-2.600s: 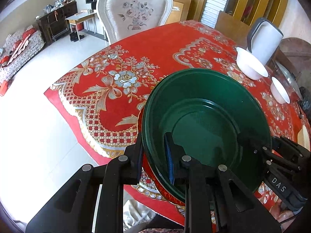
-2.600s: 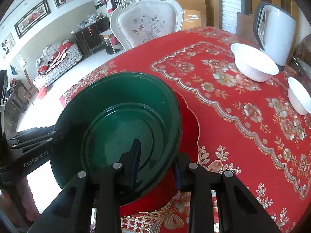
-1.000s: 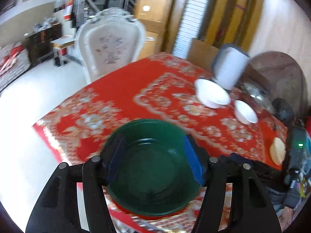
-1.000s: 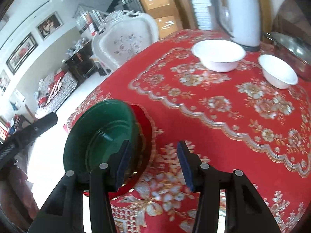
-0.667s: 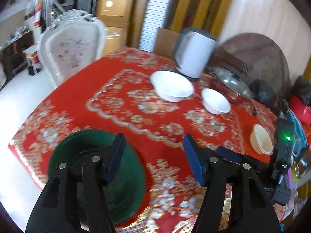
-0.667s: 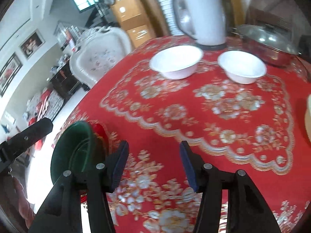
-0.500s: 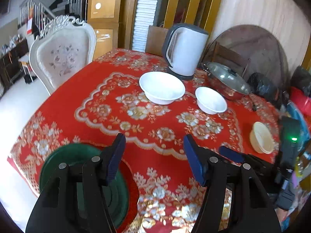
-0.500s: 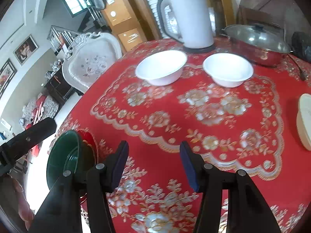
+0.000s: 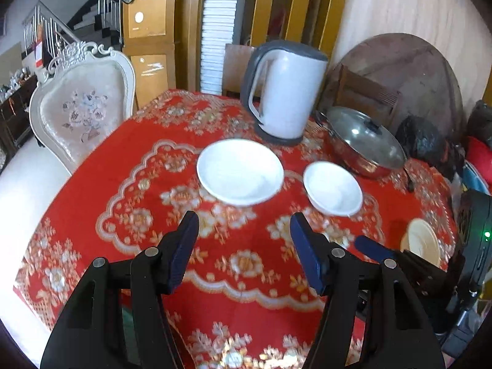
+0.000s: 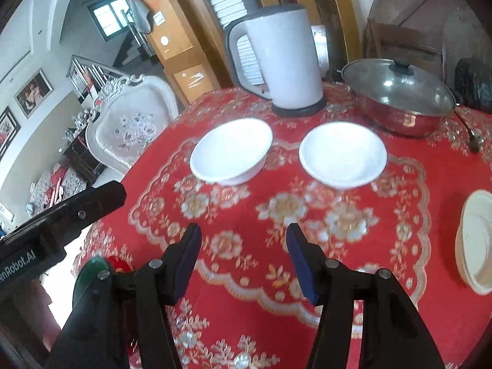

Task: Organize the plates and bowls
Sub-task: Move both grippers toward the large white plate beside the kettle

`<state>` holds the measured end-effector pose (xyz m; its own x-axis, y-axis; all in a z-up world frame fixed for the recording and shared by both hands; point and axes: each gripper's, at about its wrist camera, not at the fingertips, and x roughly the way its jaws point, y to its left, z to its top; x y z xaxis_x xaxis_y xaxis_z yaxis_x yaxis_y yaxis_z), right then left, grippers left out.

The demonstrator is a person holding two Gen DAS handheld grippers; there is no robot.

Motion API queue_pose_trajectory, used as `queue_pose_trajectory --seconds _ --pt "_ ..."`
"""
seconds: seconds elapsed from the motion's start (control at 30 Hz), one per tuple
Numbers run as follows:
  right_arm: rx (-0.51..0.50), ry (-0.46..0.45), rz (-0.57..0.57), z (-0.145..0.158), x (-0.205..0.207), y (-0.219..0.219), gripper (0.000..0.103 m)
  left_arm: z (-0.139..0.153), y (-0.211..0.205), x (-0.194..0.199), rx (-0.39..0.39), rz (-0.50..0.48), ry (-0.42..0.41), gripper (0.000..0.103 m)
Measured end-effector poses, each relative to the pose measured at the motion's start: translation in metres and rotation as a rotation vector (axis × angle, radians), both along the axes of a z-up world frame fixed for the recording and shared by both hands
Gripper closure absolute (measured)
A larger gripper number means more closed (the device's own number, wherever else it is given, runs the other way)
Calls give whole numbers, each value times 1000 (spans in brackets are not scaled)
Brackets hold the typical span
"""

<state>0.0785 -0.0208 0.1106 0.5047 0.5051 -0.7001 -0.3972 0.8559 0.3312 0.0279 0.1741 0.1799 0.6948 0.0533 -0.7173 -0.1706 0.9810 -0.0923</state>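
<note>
Step in hand: reach toward white bowls. Left gripper (image 9: 244,236) and right gripper (image 10: 243,241) empty, jaws apart, above red tablecloth (image 9: 246,270). Large bowl (image 9: 240,172) beside small bowl (image 9: 332,189), before kettle (image 9: 286,92). Next: approach one bowl rim, clamp, nest.

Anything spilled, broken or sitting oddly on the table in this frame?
Nothing stands out. Both white bowls, the larger and the smaller, sit upright and empty on the red tablecloth, and the kettle stands upright.
</note>
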Motion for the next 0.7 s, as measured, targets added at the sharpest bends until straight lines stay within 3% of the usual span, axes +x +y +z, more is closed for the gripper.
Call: queue_pose_trajectory --seconds 0.33,0.7 --pt "-17 38 -11 -15 48 18 45 -20 44 68 76 83 46 41" --pt "34 60 -18 -48 85 35 45 -66 77 131 32 96 147 41"
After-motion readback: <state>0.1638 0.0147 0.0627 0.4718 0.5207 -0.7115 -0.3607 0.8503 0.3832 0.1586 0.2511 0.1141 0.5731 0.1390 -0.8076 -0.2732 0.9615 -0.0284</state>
